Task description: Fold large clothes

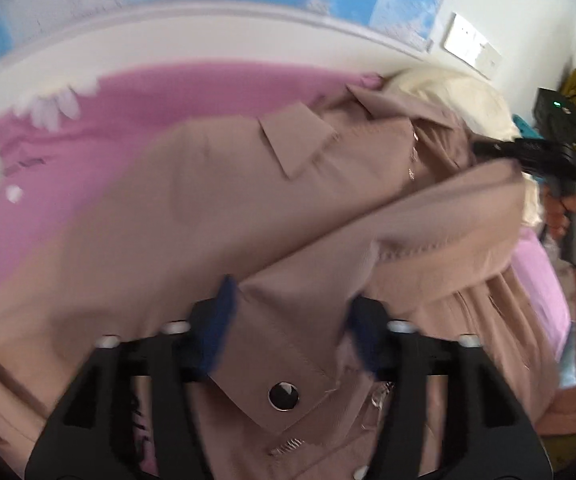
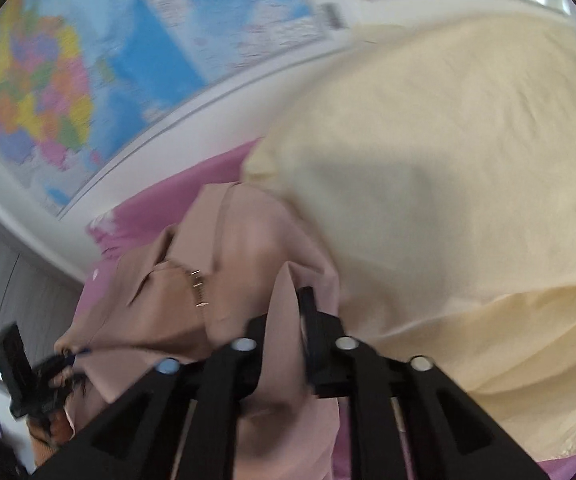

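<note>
The beige jacket [image 1: 248,208] is lying crumpled across a pink bedsheet [image 1: 88,168], its collar toward the headboard end and a snap-buttoned tab [image 1: 284,394] near the camera. The left gripper [image 1: 288,320] is straddling that tab with its blue-padded fingers [image 1: 216,328] standing wide of the cloth, released. The right gripper [image 2: 284,340] is sitting with a ridge of jacket fabric between its narrow jaws; whether they are pinching it I cannot tell. A cream garment [image 2: 447,200] is lying just beside the jacket, on the right. A white bed frame [image 1: 168,40] is bordering the sheet, and a coloured map [image 2: 88,80] is hanging on the wall behind.
</note>
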`<action>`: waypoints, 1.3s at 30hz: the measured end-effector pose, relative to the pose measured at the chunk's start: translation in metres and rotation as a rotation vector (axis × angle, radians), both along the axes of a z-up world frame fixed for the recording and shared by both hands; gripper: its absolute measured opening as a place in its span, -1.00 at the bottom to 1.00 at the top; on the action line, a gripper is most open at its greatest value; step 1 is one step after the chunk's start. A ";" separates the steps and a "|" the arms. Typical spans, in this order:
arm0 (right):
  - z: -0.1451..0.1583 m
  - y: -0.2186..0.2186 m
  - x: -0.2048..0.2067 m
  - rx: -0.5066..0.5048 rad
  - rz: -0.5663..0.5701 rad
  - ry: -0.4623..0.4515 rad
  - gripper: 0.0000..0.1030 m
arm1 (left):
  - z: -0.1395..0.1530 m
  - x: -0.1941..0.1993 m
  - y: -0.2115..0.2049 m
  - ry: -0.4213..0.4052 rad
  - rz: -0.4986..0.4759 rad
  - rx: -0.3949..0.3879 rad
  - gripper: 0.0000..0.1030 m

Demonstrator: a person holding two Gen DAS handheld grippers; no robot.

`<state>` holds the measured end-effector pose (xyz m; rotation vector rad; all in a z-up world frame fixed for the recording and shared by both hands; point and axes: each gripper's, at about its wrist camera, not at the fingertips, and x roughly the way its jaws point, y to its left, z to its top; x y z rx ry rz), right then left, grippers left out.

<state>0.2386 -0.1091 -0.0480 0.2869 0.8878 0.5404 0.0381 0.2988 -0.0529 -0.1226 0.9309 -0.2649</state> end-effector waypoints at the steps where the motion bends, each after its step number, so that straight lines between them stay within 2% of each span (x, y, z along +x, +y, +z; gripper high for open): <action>1: -0.001 -0.007 0.000 0.045 0.008 0.007 -0.25 | -0.002 -0.001 -0.002 0.001 -0.003 -0.001 0.66; 2: 0.002 -0.014 -0.004 0.084 0.025 -0.007 0.00 | -0.003 -0.001 0.001 -0.006 -0.005 0.000 0.65; 4: 0.008 -0.020 -0.016 0.073 0.055 -0.047 0.05 | -0.007 -0.004 0.003 -0.001 -0.015 0.004 0.63; 5: 0.011 -0.024 -0.024 0.076 0.080 -0.068 0.18 | -0.008 -0.004 0.004 0.002 -0.015 0.007 0.60; 6: 0.012 -0.027 -0.029 0.079 0.092 -0.079 0.24 | -0.010 -0.003 0.004 0.008 -0.018 0.010 0.46; 8: 0.014 -0.030 -0.041 0.063 0.127 -0.103 0.24 | -0.012 -0.005 0.004 0.016 -0.030 0.020 0.20; 10: 0.011 -0.026 -0.051 0.004 0.138 -0.121 0.24 | -0.015 -0.005 -0.001 0.020 -0.053 0.028 -0.40; 11: 0.009 -0.021 -0.052 -0.024 0.144 -0.119 0.17 | -0.015 -0.002 -0.005 0.020 -0.059 0.037 -0.56; 12: 0.007 -0.018 -0.054 -0.045 0.156 -0.118 0.00 | -0.014 0.000 -0.011 0.011 -0.055 0.065 -0.77; 13: 0.005 -0.015 -0.055 -0.053 0.175 -0.114 -0.11 | -0.011 0.001 -0.014 -0.013 -0.040 0.119 -0.82; 15: 0.008 -0.006 -0.057 -0.068 0.193 -0.133 -0.85 | -0.001 0.003 -0.014 -0.049 -0.016 0.143 -0.90; 19: 0.024 0.018 -0.063 -0.133 0.175 -0.254 -0.90 | 0.028 0.007 -0.005 -0.160 0.074 0.206 -0.90; 21: 0.022 0.029 -0.058 -0.161 0.161 -0.272 -0.78 | 0.031 0.009 -0.001 -0.173 0.106 0.254 -0.83; 23: 0.004 0.044 -0.046 -0.265 0.146 -0.226 -0.65 | 0.024 0.011 0.004 -0.130 0.054 0.194 -0.61; 25: -0.006 0.042 -0.041 -0.263 0.136 -0.191 -0.54 | 0.015 0.010 0.010 -0.096 0.081 0.197 0.13; 26: -0.006 0.037 -0.041 -0.244 0.134 -0.185 -0.39 | 0.011 0.008 0.012 -0.074 0.087 0.195 0.29; 27: -0.001 0.030 -0.045 -0.226 0.119 -0.204 -0.25 | 0.008 0.006 0.014 -0.063 0.075 0.171 0.35; 30: 0.022 0.017 -0.062 -0.217 0.093 -0.304 -0.04 | 0.004 0.000 0.023 -0.045 0.059 0.134 0.48; 33: 0.038 0.029 -0.075 -0.255 0.161 -0.375 0.11 | -0.002 0.003 0.025 -0.033 0.062 0.130 0.47; 35: 0.032 0.046 -0.076 -0.309 0.194 -0.376 0.10 | -0.005 0.008 0.024 -0.023 0.063 0.139 0.40; 37: 0.014 0.068 -0.072 -0.366 0.262 -0.349 -0.04 | -0.007 0.013 0.021 -0.016 0.065 0.151 0.01; 38: 0.004 0.078 -0.068 -0.417 0.266 -0.347 -0.23 | -0.007 0.017 0.019 -0.016 0.066 0.157 -0.05; 39: -0.004 0.085 -0.065 -0.466 0.261 -0.342 -0.51 | -0.007 0.020 0.017 -0.019 0.066 0.165 -0.24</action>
